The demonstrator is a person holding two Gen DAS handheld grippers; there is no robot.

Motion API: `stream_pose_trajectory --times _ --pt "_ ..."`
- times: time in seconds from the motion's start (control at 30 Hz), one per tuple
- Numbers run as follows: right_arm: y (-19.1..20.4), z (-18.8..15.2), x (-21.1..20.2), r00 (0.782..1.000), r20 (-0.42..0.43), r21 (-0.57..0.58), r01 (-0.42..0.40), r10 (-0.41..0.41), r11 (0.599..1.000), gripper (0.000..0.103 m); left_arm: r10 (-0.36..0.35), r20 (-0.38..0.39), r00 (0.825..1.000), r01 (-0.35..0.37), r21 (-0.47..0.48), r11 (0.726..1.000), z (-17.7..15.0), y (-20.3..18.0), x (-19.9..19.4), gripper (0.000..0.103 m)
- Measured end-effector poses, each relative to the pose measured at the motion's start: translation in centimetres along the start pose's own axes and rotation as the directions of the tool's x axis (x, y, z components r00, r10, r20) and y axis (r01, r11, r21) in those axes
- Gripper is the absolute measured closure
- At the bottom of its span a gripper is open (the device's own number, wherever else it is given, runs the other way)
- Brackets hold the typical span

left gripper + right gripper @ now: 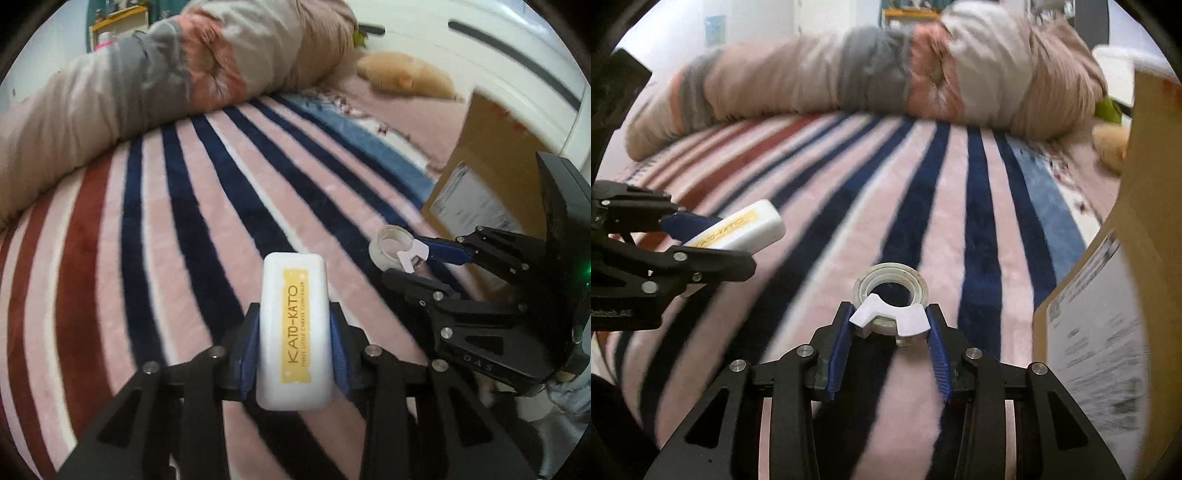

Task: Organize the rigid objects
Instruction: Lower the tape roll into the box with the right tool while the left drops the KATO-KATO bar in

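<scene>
Grippers (294, 332) (889, 326): one case (293, 332), one tape (890, 288)

surface: striped plush blanket (207, 206), pink with navy, dark red, white and one light blue band | far edge: rolled quilt (155, 81) in beige, grey and salmon patches, lying across blanket | right side: cardboard box (1145, 236) with printed label, upright | beyond: tan plush toy (406, 75) lying on pink bedding

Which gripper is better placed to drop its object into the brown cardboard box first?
Right. The right gripper, shut on the clear tape roll, is beside the brown cardboard box; the left gripper is farther away.
</scene>
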State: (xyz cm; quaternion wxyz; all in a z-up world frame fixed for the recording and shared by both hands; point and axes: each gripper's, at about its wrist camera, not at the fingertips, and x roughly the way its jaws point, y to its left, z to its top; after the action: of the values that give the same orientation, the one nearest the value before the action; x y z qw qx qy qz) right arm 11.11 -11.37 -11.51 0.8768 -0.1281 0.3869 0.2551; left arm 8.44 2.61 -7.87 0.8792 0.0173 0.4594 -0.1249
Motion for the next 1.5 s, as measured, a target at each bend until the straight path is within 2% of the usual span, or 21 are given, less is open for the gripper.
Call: stream_pose_trajectory --times 0.1,0.2,0.27,0.33,0.43,0.5,0.53,0.67,0.73,0.87,1.03,1.07,1.1,1.17,1.33,1.5 --pt "0.9 1.3 -4.5 0.995 0.068 -0.015 -0.073 0.074 0.997 0.068 -0.004 0.050 0.999 0.004 0.008 1.000 0.6 -1.0 -3.5 0.071" --pt "0.7 2.7 -11.3 0.976 0.181 -0.040 -0.113 0.118 0.993 0.068 -0.033 0.111 0.993 0.029 0.039 0.999 2.1 -2.8 -6.7 0.071" --pt "-0.8 3.4 -15.6 0.964 0.252 -0.038 -0.080 0.087 0.996 0.068 -0.075 0.152 0.986 0.066 0.065 0.996 3.2 -4.6 -8.5 0.071" --pt "-3.4 3.7 -18.7 0.959 0.281 -0.002 -0.042 0.041 0.999 0.068 -0.121 0.181 0.976 0.106 0.089 0.990 4.4 -6.4 -9.5 0.071" --pt "-7.5 3.2 -20.6 0.965 0.260 0.043 0.029 -0.039 0.999 0.068 -0.169 0.200 0.965 0.145 0.131 0.981 6.5 -8.8 -10.0 0.071" --pt "-10.8 2.6 -20.3 0.969 0.210 0.076 0.117 -0.131 0.990 0.068 -0.190 0.197 0.962 0.159 0.161 0.974 7.8 -10.7 -9.7 0.071" --pt "-11.9 2.3 -20.0 0.972 0.185 0.089 0.133 -0.148 0.987 0.067 -0.197 0.193 0.961 0.164 0.175 0.971 8.4 -11.7 -9.5 0.071" --pt "-15.5 0.6 -16.9 0.985 0.065 0.119 0.150 -0.159 0.982 0.062 -0.231 0.163 0.959 0.192 0.221 0.956 10.7 -15.5 -8.0 0.071" --pt "-16.0 -0.3 -16.1 0.985 0.042 0.114 0.159 -0.165 0.981 0.061 -0.247 0.140 0.959 0.209 0.240 0.948 11.6 -17.2 -7.0 0.071" --pt "-17.4 -1.2 -16.6 0.990 0.069 0.156 0.114 -0.126 0.981 0.046 -0.238 0.097 0.966 0.204 0.272 0.940 12.9 -19.8 -5.2 0.071" --pt "-18.7 -1.5 -17.5 0.988 0.103 0.178 0.093 -0.112 0.980 0.043 -0.223 0.044 0.974 0.205 0.256 0.945 13.6 -21.1 -3.1 0.070" --pt "-19.0 -1.5 -17.5 0.989 0.105 0.182 0.089 -0.109 0.979 0.042 -0.222 0.030 0.975 0.207 0.262 0.943 13.8 -21.2 -2.5 0.062" --pt "-19.2 -1.6 -17.6 0.989 0.105 0.189 0.082 -0.104 0.979 0.041 -0.214 0.025 0.976 0.201 0.260 0.945 13.7 -21.4 -2.3 0.049" --pt "-19.5 -1.6 -17.4 0.990 0.105 0.196 0.075 -0.097 0.978 0.041 -0.199 0.030 0.980 0.185 0.255 0.949 13.8 -21.5 -1.9 0.033" --pt "-19.4 -1.6 -17.4 0.990 0.112 0.188 0.059 -0.081 0.980 0.041 -0.192 0.046 0.980 0.176 0.235 0.956 13.9 -20.9 -2.2 0.025" --pt "-19.1 -1.4 -17.4 0.991 0.122 0.176 0.041 -0.063 0.984 0.040 -0.167 0.101 0.981 0.143 0.207 0.968 13.4 -19.9 -3.7 0.016"
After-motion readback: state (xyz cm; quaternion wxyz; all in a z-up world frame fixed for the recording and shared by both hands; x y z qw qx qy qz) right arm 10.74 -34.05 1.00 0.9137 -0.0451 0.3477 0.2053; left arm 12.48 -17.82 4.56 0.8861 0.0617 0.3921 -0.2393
